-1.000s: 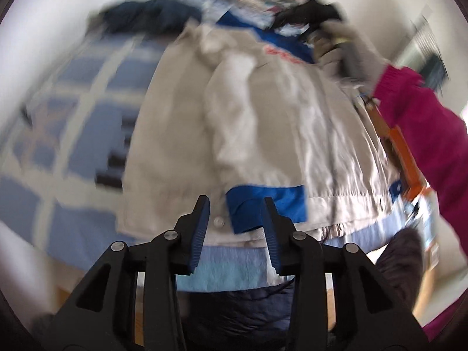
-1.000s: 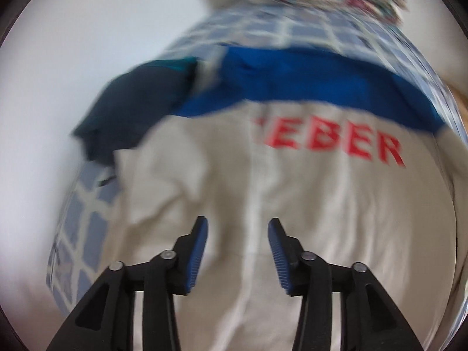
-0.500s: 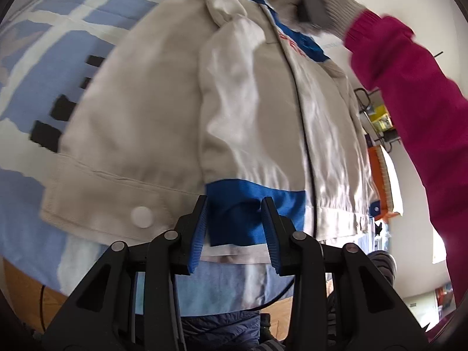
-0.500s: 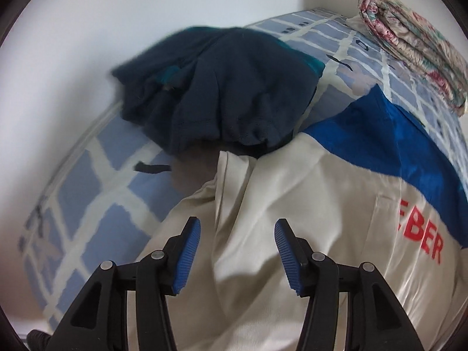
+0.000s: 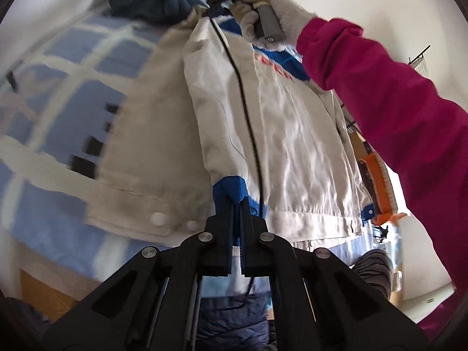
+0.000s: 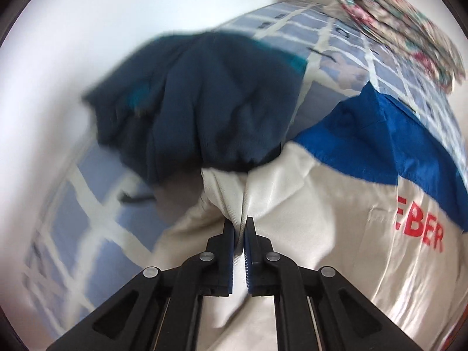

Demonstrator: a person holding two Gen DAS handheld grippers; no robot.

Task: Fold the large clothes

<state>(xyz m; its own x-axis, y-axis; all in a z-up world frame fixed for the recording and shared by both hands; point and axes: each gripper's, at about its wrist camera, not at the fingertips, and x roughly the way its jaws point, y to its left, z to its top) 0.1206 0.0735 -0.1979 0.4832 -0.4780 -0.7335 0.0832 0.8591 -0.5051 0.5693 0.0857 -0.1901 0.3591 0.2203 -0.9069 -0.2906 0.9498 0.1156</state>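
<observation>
now that both jaws have just closed, left gripper (image 5: 237,204) pinching the blue cuff (image 5: 231,188) and right gripper (image 6: 240,228) the jacket (image 6: 321,219) shoulder, the sleeve fold can start.

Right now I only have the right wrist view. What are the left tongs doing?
Observer: The left tongs have just closed on the sleeve's blue cuff.
Operator: Where does my right hand sit on the garment?
Observer: The gloved right hand is at the far shoulder end of the jacket.
Operator: Anything on the near hem?
Observer: Two white snap buttons sit on it, left of the cuff.
</observation>
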